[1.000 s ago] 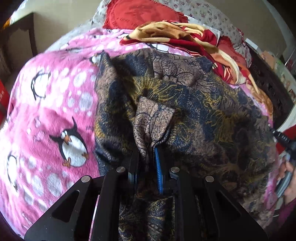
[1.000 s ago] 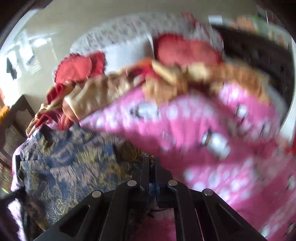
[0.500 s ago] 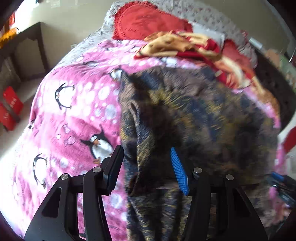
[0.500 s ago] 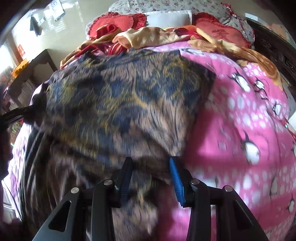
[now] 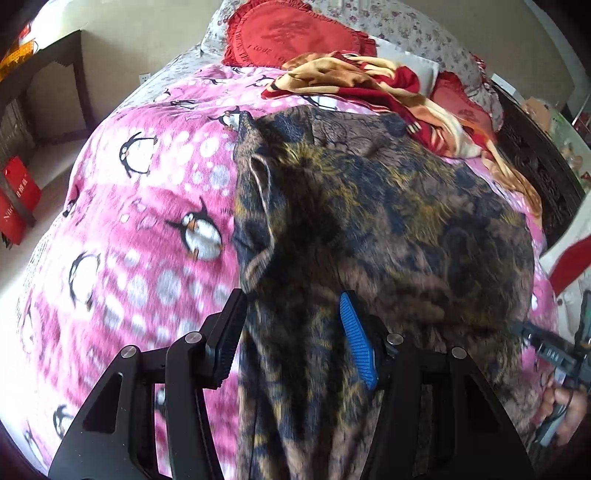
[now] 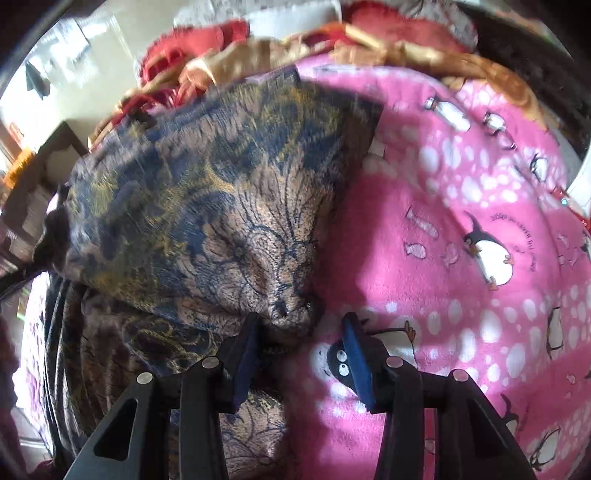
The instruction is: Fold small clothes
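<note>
A dark patterned garment (image 5: 388, 221) in brown, navy and gold lies folded over on a pink penguin blanket (image 5: 147, 221). My left gripper (image 5: 291, 306) is open just above the garment's near left edge, holding nothing. In the right wrist view the garment (image 6: 207, 192) lies left of centre on the blanket (image 6: 461, 221). My right gripper (image 6: 301, 325) is open at the garment's near right corner, the cloth lying loose between the jaws. The right gripper (image 5: 554, 354) and the hand holding it show at the left view's right edge.
A crumpled red and tan cloth (image 5: 369, 81) and red heart cushions (image 5: 291, 33) lie at the bed's far end. A dark carved bed frame (image 5: 535, 158) runs along the right. A dark side table (image 5: 44, 74) and a red bag (image 5: 18, 192) stand left of the bed.
Both grippers opened and let go of the garment, which now lies folded flat on the blanket. Both have drawn back a little toward its near edge.
</note>
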Tool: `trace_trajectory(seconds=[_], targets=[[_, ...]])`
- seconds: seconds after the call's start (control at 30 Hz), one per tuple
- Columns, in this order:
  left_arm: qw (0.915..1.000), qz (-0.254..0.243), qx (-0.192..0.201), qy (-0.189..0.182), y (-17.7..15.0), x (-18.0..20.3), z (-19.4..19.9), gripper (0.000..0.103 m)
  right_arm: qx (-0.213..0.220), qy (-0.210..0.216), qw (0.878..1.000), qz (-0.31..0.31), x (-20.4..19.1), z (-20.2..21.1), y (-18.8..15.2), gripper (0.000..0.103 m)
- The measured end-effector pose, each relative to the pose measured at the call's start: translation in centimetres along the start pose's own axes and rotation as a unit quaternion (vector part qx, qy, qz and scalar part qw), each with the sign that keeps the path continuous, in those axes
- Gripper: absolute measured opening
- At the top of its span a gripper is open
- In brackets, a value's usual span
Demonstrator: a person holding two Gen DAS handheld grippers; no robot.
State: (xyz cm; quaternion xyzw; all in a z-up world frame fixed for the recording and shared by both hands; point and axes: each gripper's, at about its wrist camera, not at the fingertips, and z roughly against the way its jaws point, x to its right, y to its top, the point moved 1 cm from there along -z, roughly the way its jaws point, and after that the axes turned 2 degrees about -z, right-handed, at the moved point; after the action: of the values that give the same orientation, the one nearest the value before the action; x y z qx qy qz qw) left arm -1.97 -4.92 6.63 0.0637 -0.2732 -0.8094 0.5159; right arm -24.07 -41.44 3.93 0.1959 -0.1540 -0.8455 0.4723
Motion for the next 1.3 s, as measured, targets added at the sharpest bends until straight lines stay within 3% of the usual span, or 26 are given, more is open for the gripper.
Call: trace_trajectory(seconds=[0.17,0.23,0.33,0.53,0.93,1.3], targets=[[0.9999,-0.009,-0.006,0.009,-3.6,0.0,1.9,0.053,0.013,0.010,1.000,-0.003,0.9,4.7,-1.5,0.044],[0.9997,-0.013,-0.011,0.015,-5.0,-0.1,2.3,0.053,0.014,0.025,1.000,0.005,1.4,6.8,-2.7,0.052],[0.9994,-0.019,-0.016,0.026,-7.2,0.0,2.9,0.053,0.014,0.054,0.998,0.011,2.1,9.8,-4.8,0.056],[0.9990,-0.026,-0.022,0.029,-9.6,0.1,4.0,0.053,0.005,0.060,0.997,0.045,2.8,12.9,-9.1,0.069],[0.9966,-0.076,-0.030,0.016,-14.1,1.3,7.8,0.053,0.005,0.075,0.997,0.013,3.5,11.0,-14.7,0.069],[0.9934,-0.054,-0.101,-0.006,-20.4,0.0,9.4,0.053,0.021,0.073,0.997,0.017,3.7,10.9,-15.5,0.071]])
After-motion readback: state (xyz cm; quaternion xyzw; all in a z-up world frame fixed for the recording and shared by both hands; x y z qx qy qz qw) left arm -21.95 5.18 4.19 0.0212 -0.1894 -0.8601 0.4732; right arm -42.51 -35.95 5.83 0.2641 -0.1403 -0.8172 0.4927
